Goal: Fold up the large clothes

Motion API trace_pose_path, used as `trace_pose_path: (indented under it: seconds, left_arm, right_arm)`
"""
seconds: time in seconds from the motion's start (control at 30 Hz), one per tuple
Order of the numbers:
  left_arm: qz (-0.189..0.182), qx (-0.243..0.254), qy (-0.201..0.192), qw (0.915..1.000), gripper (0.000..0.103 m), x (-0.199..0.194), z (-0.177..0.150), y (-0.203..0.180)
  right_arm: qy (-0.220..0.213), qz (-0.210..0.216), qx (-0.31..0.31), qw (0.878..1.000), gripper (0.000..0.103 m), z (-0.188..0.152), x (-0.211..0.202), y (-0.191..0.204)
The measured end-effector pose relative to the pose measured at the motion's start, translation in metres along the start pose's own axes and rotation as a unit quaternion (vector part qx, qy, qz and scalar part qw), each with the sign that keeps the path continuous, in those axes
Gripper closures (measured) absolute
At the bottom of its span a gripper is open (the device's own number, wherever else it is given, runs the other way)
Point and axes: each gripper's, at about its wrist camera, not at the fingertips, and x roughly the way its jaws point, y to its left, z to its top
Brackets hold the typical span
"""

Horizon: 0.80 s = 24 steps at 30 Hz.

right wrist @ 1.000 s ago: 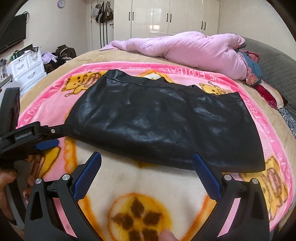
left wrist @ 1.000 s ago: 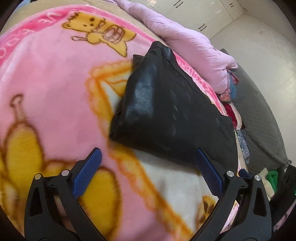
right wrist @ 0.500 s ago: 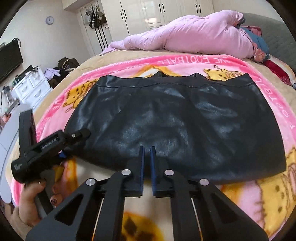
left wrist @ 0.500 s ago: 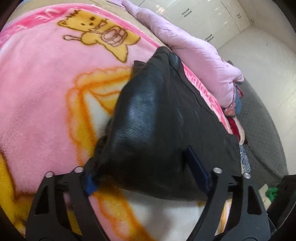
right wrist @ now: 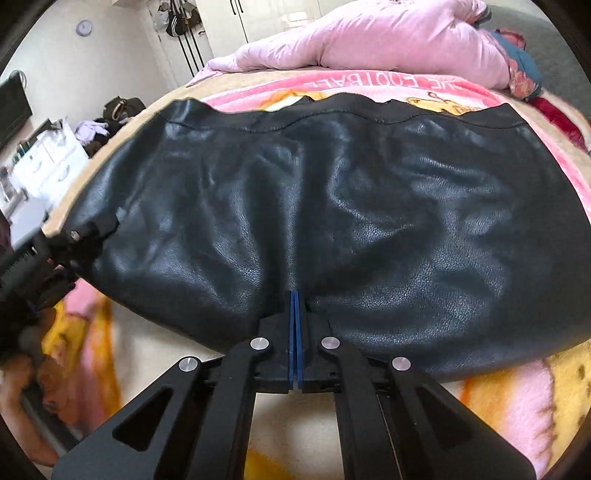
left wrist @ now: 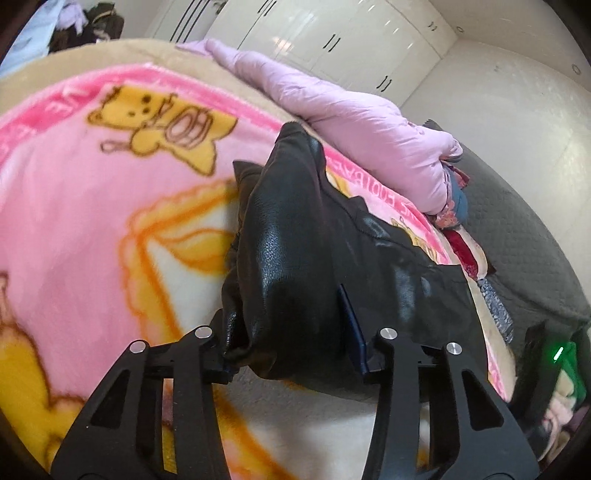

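A black leather skirt (right wrist: pixel 332 206) lies spread on a pink cartoon blanket (left wrist: pixel 92 206) on the bed. My right gripper (right wrist: pixel 295 295) is shut on the middle of the skirt's near hem, and creases fan out from its tips. My left gripper (left wrist: pixel 284 332) is at the skirt's left corner (left wrist: pixel 280 266). Its jaws are closing on that corner, which is bunched and raised between them. The fabric hides its left finger, while the blue pad of the right finger (left wrist: pixel 351 325) presses the leather. In the right wrist view the left gripper (right wrist: pixel 55 251) shows at the skirt's left end.
A pink padded garment (left wrist: pixel 351 122) lies along the far edge of the bed (right wrist: pixel 369 40). Grey quilted bedding (left wrist: pixel 517 236) and loose clothes are at the right. White wardrobes (left wrist: pixel 332 33) stand behind, and a white dresser (right wrist: pixel 48 166) is left of the bed.
My right gripper came down to the hem and went from open to shut. My left gripper's jaws narrowed around the skirt's corner, which bunched up and lifted off the blanket.
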Motion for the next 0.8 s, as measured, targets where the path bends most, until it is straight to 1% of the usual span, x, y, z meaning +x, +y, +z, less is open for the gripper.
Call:
trace_pose_path:
  seconds: [0.03,0.07,0.13,0.17,0.27,0.37,0.43,0.47,0.53,0.6,0.63,0.67,0.7,0.73,0.77,0.8]
  left_arm:
    - [-0.001,0.000,-0.001,1.0000,0.068,0.000,0.001,0.001]
    - [-0.002,-0.001,-0.001,1.0000,0.068,0.000,0.001,0.002]
    - [0.001,0.001,-0.003,1.0000,0.068,0.001,0.000,0.001]
    - [0.003,0.005,-0.004,1.0000,0.068,0.001,-0.001,0.001]
    - [0.004,0.009,-0.007,0.9999,0.068,0.000,-0.001,-0.001]
    - [0.004,0.020,-0.010,0.9997,0.068,-0.002,-0.001,-0.005]
    - [0.005,0.028,-0.012,0.9995,0.068,-0.003,-0.001,-0.008]
    - [0.005,0.028,-0.013,0.9995,0.068,-0.003,-0.001,-0.008]
    - [0.004,0.032,-0.015,0.9994,0.068,-0.004,-0.001,-0.011]
    - [0.004,0.037,-0.018,0.9991,0.068,-0.005,0.000,-0.013]
    - [0.004,0.039,-0.020,0.9990,0.068,-0.006,0.000,-0.015]
    - [0.004,0.042,-0.022,0.9989,0.068,-0.006,0.000,-0.016]
    - [0.006,0.045,-0.024,0.9987,0.068,-0.007,-0.001,-0.018]
    - [0.005,0.047,-0.025,0.9986,0.068,-0.007,-0.001,-0.020]
    - [0.003,0.050,-0.025,0.9984,0.068,-0.007,-0.002,-0.022]
    - [0.004,0.054,-0.026,0.9982,0.068,-0.006,-0.003,-0.024]
  right_arm:
    - [-0.009,0.019,0.017,1.000,0.103,0.008,-0.008,-0.004]
    - [-0.030,0.024,0.019,0.999,0.103,0.021,-0.019,-0.005]
    - [-0.049,0.015,0.001,0.999,0.102,0.042,-0.029,-0.002]
    - [-0.052,0.002,-0.010,0.999,0.102,0.055,-0.028,-0.001]
    - [-0.039,-0.034,-0.025,0.998,0.102,0.084,-0.013,-0.003]
    - [-0.040,-0.040,-0.033,0.998,0.102,0.104,-0.001,-0.005]
    - [-0.041,-0.035,-0.038,0.998,0.102,0.116,0.007,-0.006]
    - [-0.035,-0.031,-0.037,0.998,0.102,0.120,0.013,-0.008]
    - [-0.021,-0.038,-0.039,0.998,0.102,0.130,0.027,-0.010]
    - [-0.006,-0.031,-0.039,0.999,0.102,0.140,0.045,-0.012]
    - [0.011,-0.029,-0.030,0.999,0.102,0.143,0.058,-0.015]
    - [0.024,-0.036,-0.029,0.999,0.102,0.146,0.067,-0.015]
    - [0.053,-0.049,-0.032,0.997,0.101,0.146,0.082,-0.016]
    - [0.068,-0.058,-0.036,0.995,0.101,0.145,0.092,-0.017]
    - [0.081,-0.070,-0.048,0.993,0.101,0.141,0.102,-0.015]
    - [0.082,-0.079,-0.064,0.991,0.101,0.139,0.107,-0.013]
